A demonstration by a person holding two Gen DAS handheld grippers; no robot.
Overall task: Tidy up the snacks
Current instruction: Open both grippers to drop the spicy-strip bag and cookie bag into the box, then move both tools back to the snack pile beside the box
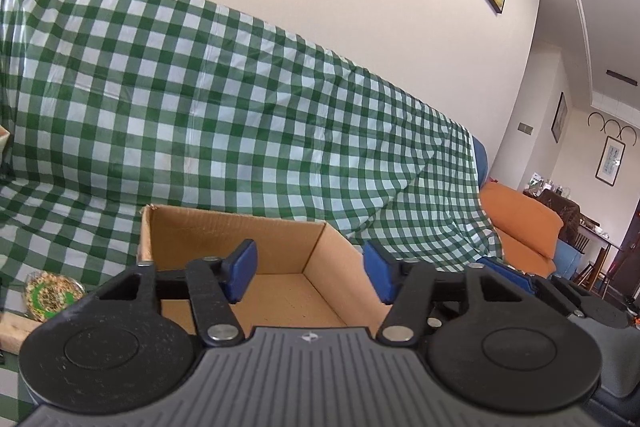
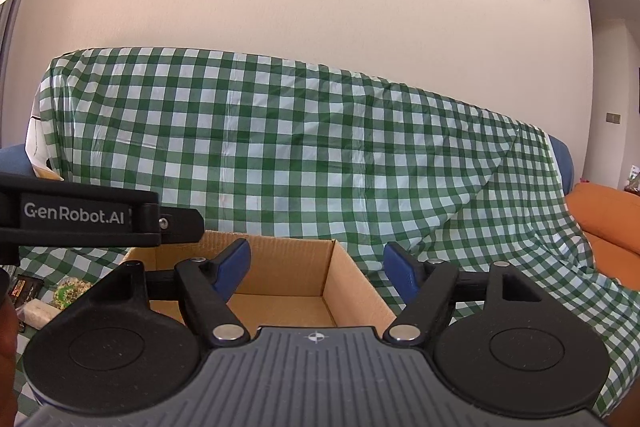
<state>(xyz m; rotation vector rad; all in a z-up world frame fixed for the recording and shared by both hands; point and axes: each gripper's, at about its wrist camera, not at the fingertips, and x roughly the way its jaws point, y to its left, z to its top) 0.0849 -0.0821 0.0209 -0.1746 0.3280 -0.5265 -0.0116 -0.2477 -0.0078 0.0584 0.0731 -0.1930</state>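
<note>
Both views: an open cardboard box (image 1: 256,267) stands on the green-checked cloth (image 1: 240,99), its visible floor bare. The left gripper (image 1: 310,271) and right gripper (image 2: 318,269) hover near the box, fingers spread and holding nothing. Snack packets (image 2: 66,293) lie left of the box, outside it. Judged from this, no snack appears boxed yet; sorting remains ahead

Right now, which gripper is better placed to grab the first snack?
Left gripper, likely. The snacks lie left of the cardboard box, on its side; both grippers are open and empty.
</note>
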